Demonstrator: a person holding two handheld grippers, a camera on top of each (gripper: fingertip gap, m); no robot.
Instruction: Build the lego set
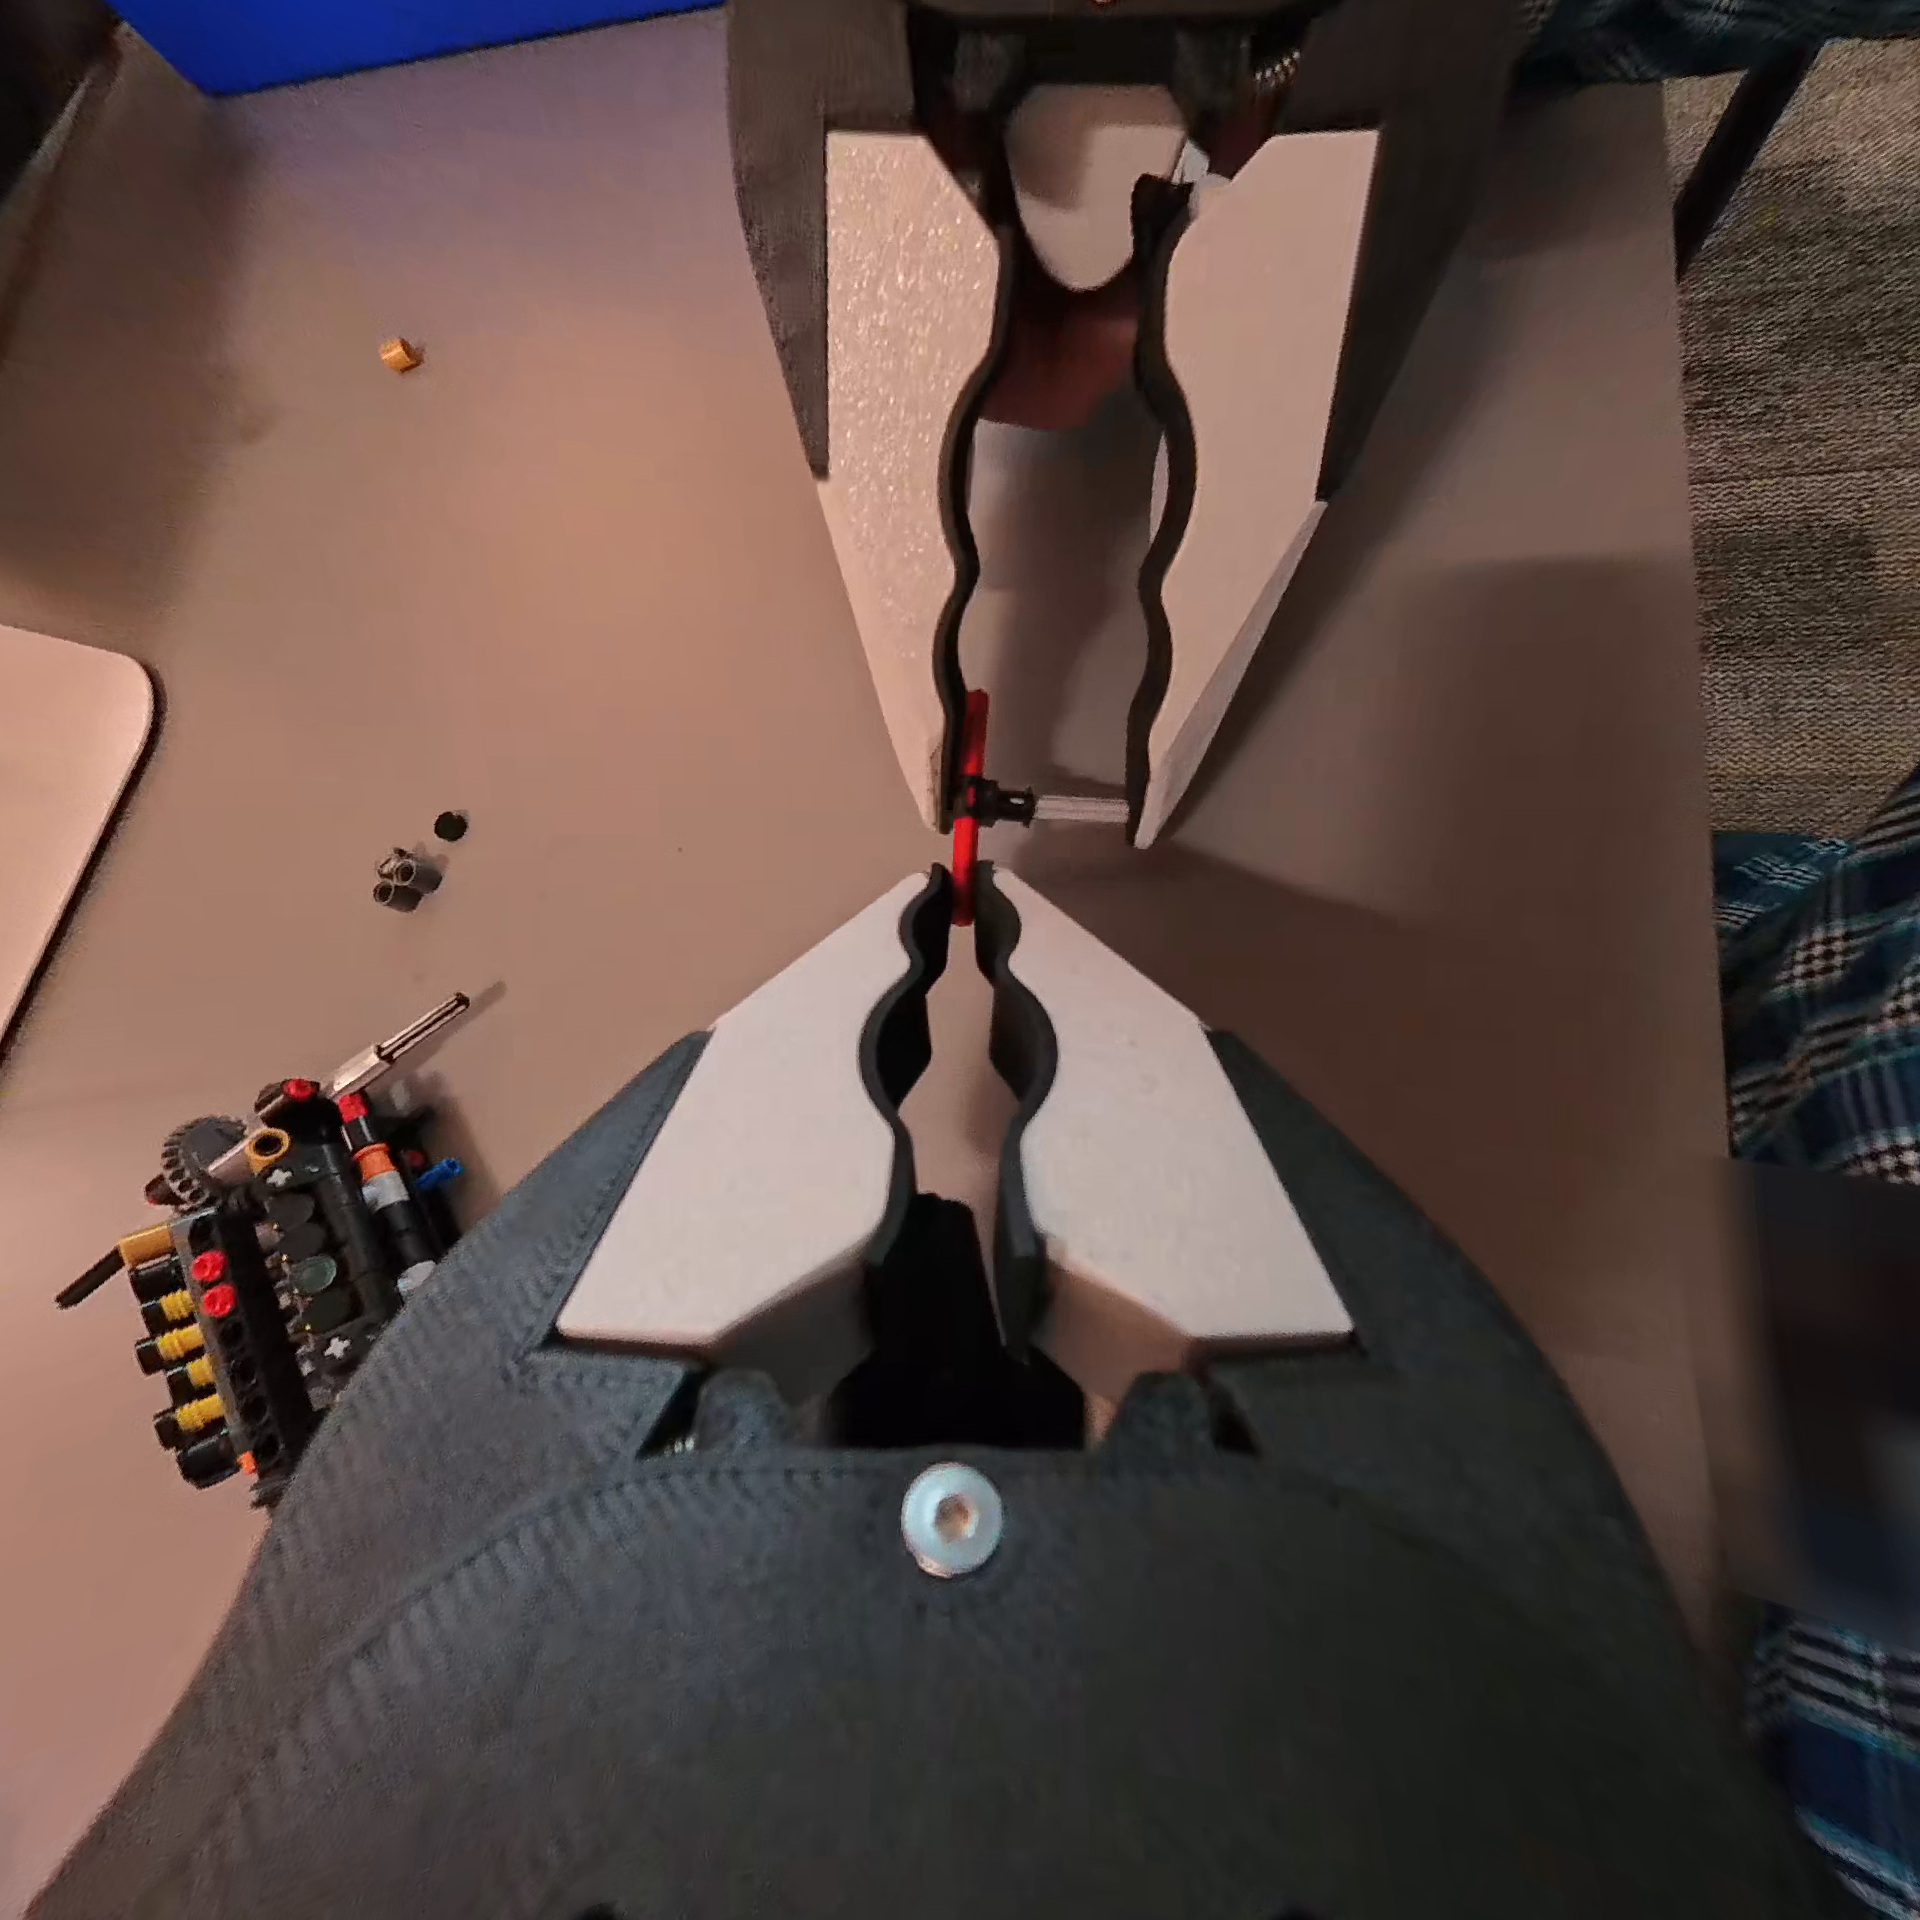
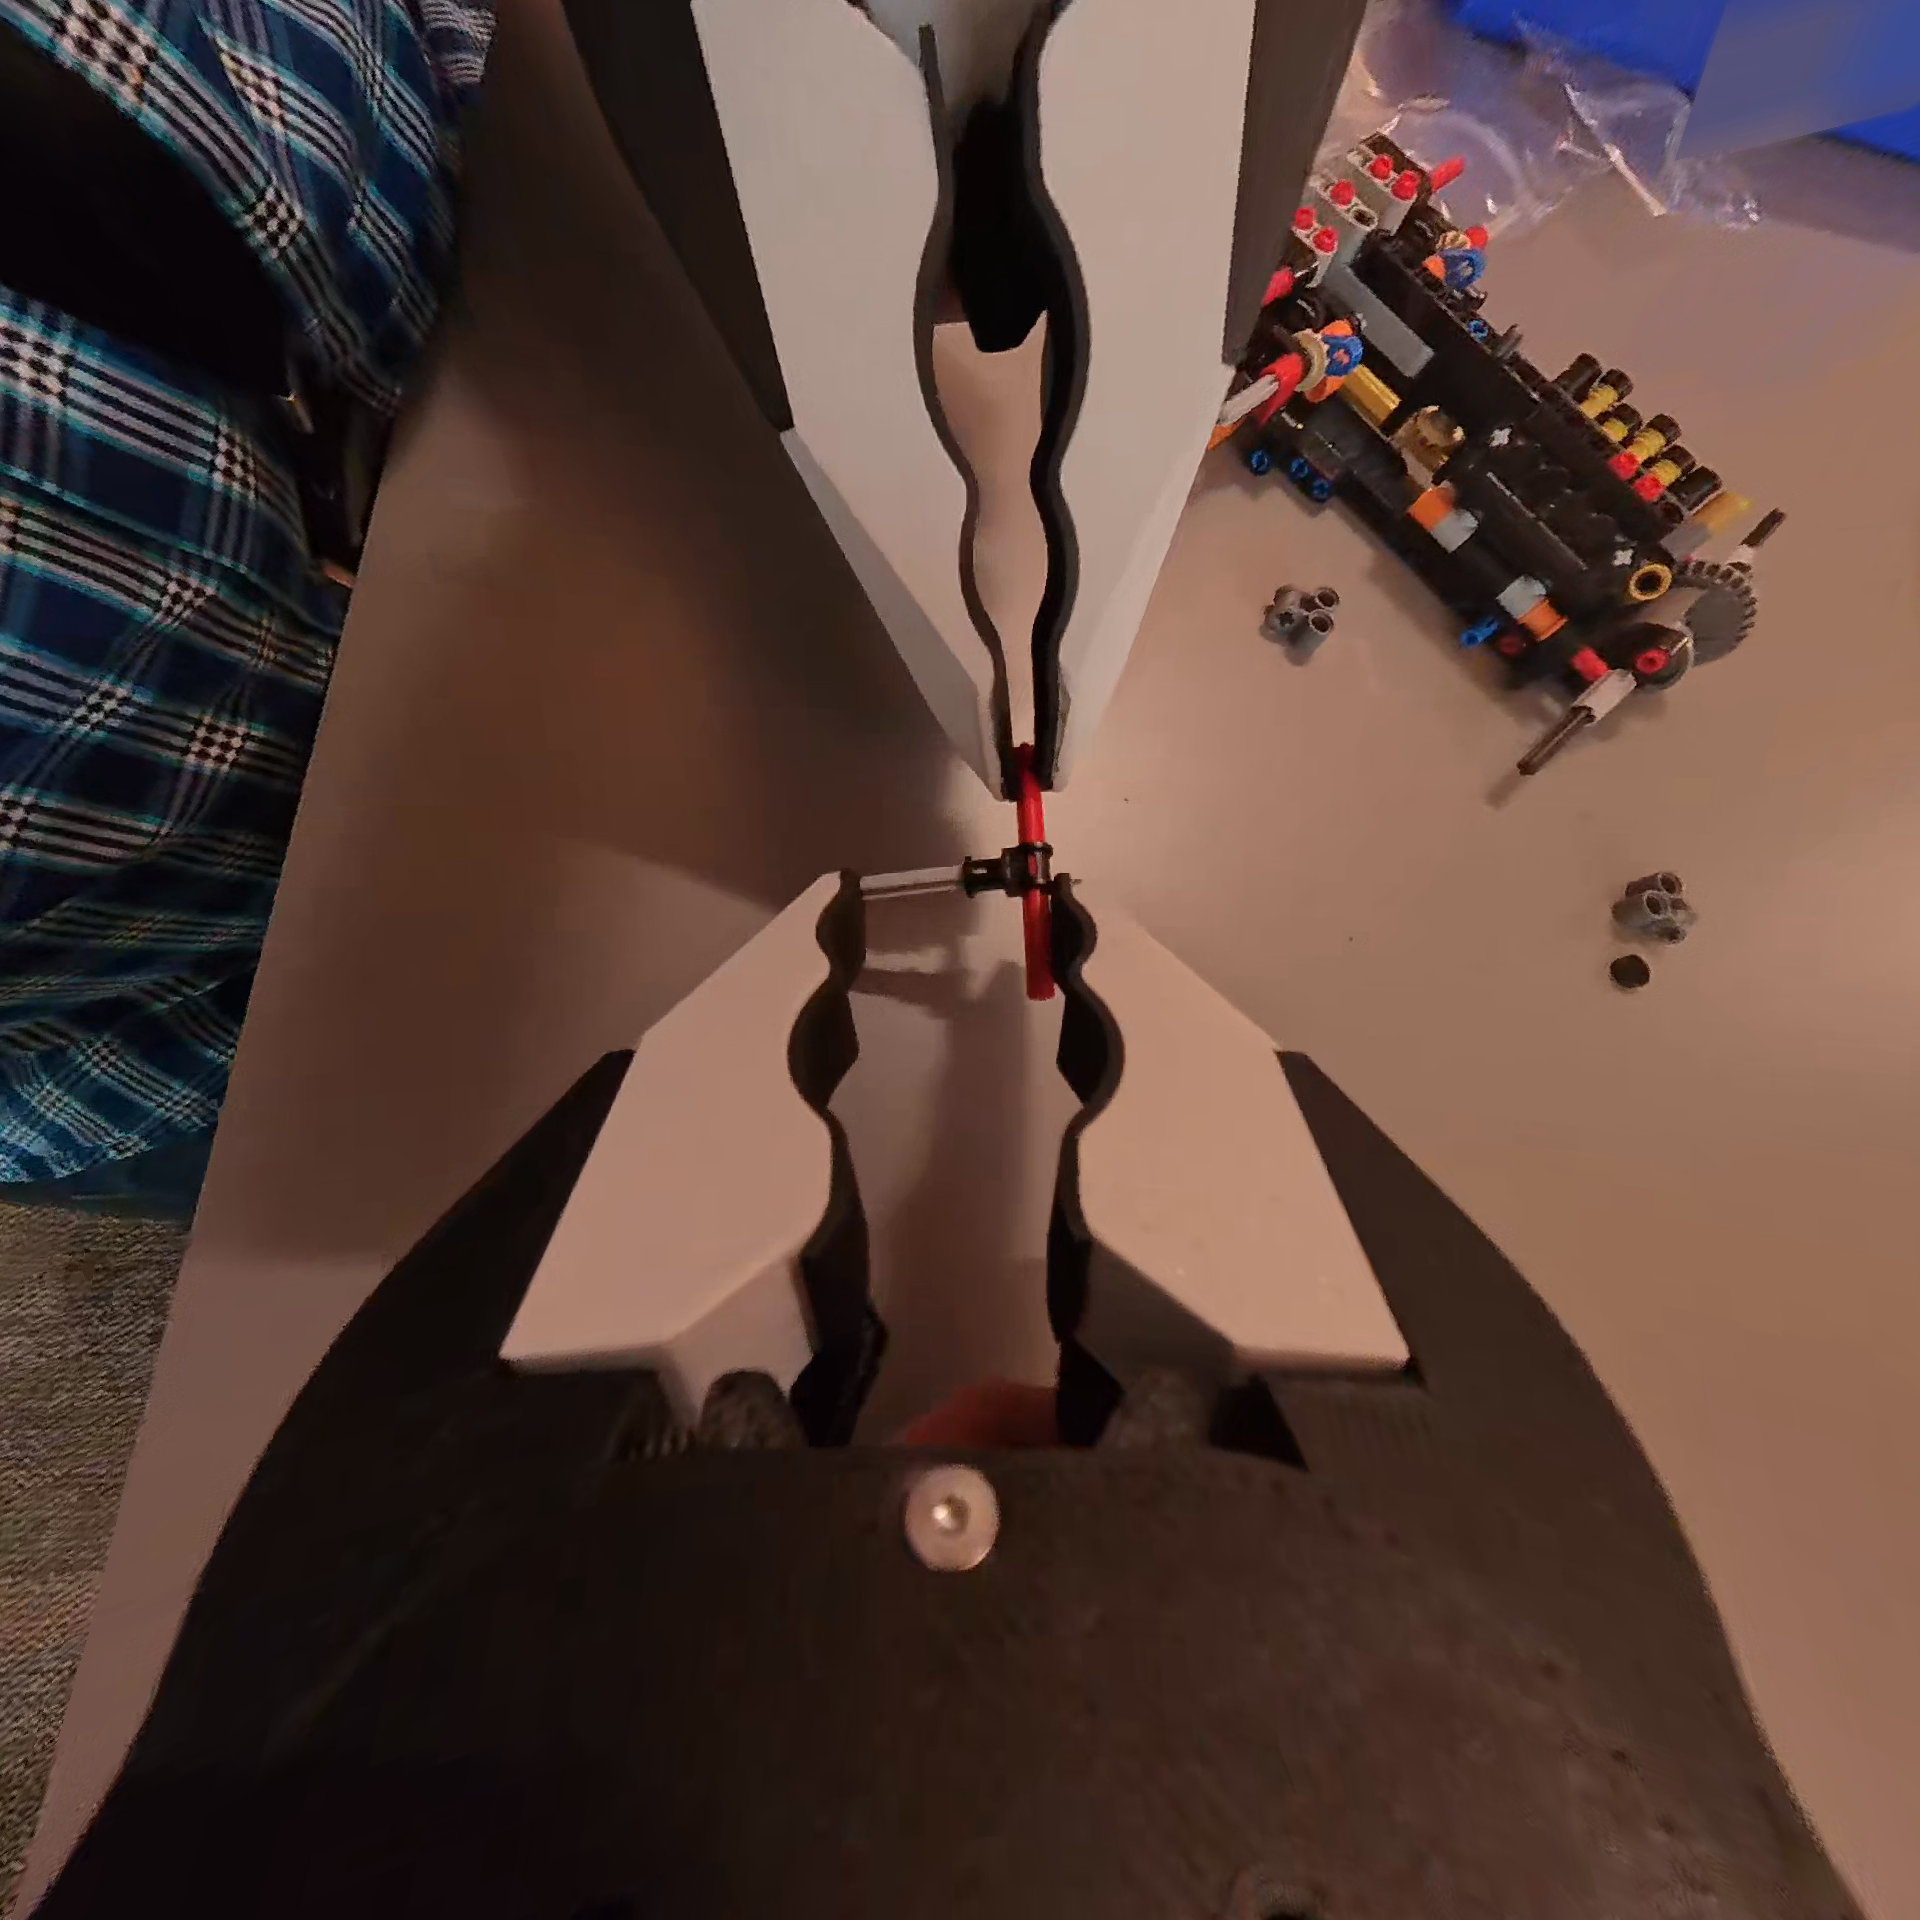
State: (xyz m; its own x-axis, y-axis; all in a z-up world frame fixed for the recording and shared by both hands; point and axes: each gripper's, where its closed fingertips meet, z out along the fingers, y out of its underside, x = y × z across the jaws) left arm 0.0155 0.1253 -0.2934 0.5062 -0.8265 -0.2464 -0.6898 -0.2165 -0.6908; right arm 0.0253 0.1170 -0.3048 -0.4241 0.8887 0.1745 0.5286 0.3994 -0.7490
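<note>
I am working over a plain tan tabletop (image 1: 582, 582) under warm light, with carpet past its edge and a plaid sleeve (image 2: 135, 582) at nine o'clock in the right wrist view.

My left gripper (image 1: 962, 894) is pinching one end of a thin red beam (image 1: 968, 831), its tips nearly together on it, holding the piece edge-on so the hole faces sideways. My right gripper (image 2: 956, 904) is facing it nose to nose; its jaws are standing wider, bridged by a black pin (image 2: 1003, 871) joined to a short grey axle (image 2: 909, 883), which is running straight across the gap. I judge the right tips are squeezing this stack lengthwise to press the pin through the red beam, while the left is bracing the beam against the push. In the left wrist view the right gripper (image 1: 1034, 810) is hanging down from twelve o'clock.

Further out, the partly built black Technic chassis (image 2: 1507, 447), with yellow and red pins and a dark gear, is lying at two o'clock in the right view, well apart from the work. Two small grey connectors (image 2: 1304, 613) (image 2: 1654, 906) and a black round piece (image 2: 1628, 971) are lying loose near it, and a small orange bush (image 1: 400, 355) is sitting alone at ten o'clock in the left view.
</note>
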